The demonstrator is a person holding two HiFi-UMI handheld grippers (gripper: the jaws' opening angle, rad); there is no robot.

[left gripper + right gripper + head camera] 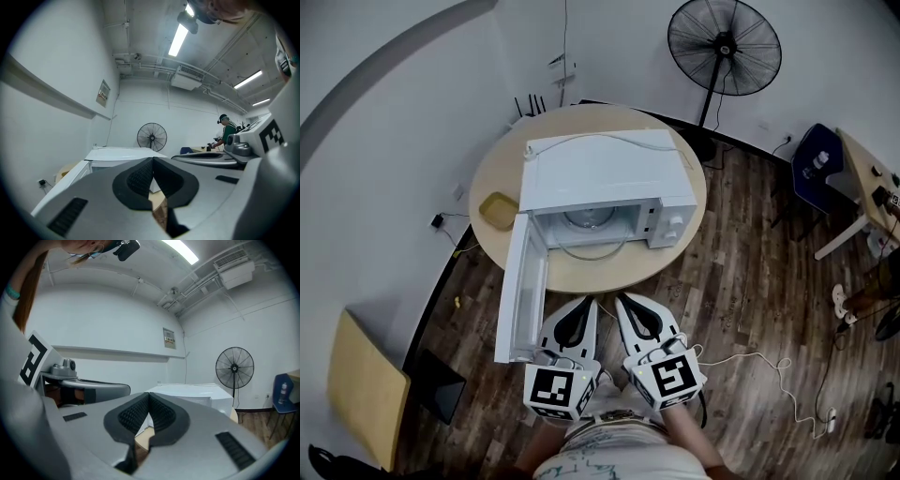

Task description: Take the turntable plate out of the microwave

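In the head view, a white microwave (609,164) stands on a round wooden table (502,173). Its door (520,291) is swung wide open to the left. The glass turntable plate (592,221) lies inside the microwave, on its floor. A yellow dish (498,210) sits on the table just beside the microwave. The left gripper (584,302) and the right gripper (623,300) are side by side near the table edge. Both point toward the open microwave and touch nothing. A standing fan (724,47) is behind the table.

In the left gripper view, the jaws are pressed fully together with nothing between them. The microwave is ahead, beyond the tips.

In the right gripper view, the jaws are also closed together and empty. The microwave stands ahead, and the left gripper is at the left side.
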